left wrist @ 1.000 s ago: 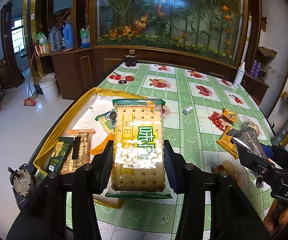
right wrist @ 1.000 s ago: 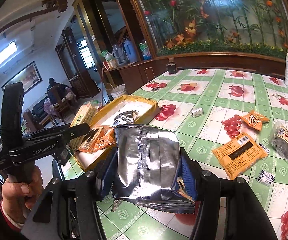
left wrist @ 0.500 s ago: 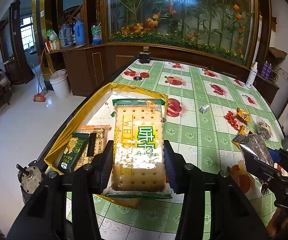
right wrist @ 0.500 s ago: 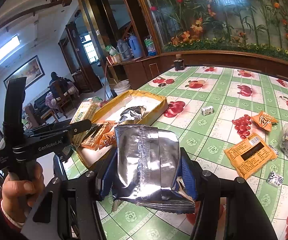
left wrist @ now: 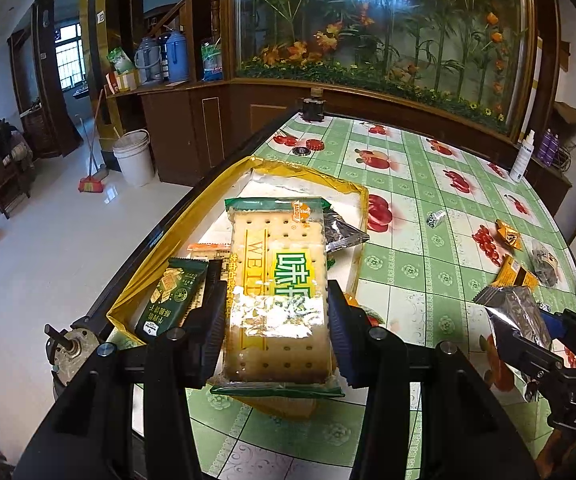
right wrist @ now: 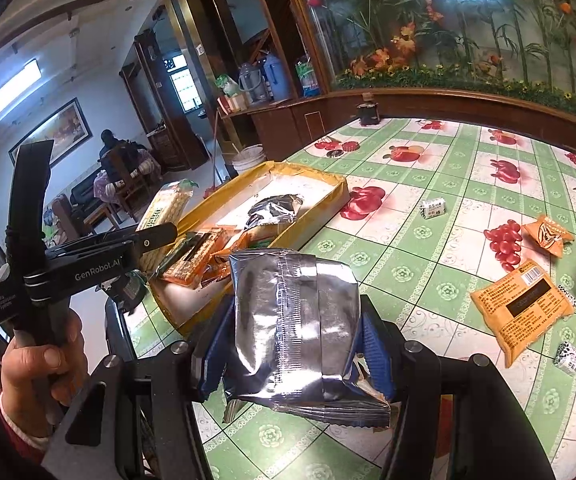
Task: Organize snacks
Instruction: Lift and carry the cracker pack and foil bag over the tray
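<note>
Left wrist view: a cracker pack [left wrist: 278, 296] is pinched by the left gripper [left wrist: 276, 334] above the yellow tray [left wrist: 176, 236]. A silver bag [right wrist: 294, 328] is pinched by the right gripper [right wrist: 294, 354]. Both likely need lowering into the tray, then letting go.

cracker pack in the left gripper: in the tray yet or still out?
Out. The cracker pack is clamped in the left gripper, held above the yellow tray, not resting in it.

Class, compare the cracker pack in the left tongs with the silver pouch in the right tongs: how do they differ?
The cracker pack is clear, showing pale crackers and green lettering; the silver pouch is opaque foil, its print hidden. The cracker pack looks flat and stiff; the silver pouch looks puffy and creased. Both are clamped: one in the left tongs, one in the right tongs.
</note>
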The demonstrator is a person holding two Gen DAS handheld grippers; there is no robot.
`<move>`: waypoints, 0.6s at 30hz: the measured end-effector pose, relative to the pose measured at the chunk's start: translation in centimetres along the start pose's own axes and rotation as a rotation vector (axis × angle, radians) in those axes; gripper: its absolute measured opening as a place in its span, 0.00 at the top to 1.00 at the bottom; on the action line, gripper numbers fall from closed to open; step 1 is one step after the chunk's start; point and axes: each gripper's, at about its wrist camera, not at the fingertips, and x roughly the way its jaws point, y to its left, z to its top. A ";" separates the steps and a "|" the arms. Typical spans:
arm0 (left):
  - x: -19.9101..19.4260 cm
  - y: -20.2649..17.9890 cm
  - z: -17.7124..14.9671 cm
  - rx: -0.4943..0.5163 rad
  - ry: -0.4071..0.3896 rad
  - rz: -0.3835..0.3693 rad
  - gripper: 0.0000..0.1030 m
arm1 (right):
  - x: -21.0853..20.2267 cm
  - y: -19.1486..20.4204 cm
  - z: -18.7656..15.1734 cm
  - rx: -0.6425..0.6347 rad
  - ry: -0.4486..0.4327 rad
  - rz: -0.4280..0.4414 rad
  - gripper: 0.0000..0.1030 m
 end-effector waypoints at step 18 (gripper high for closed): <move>1.7 2.8 -0.4 -0.049 0.027 0.040 0.56 | 3.2 1.4 -0.1 -0.026 0.061 0.027 0.43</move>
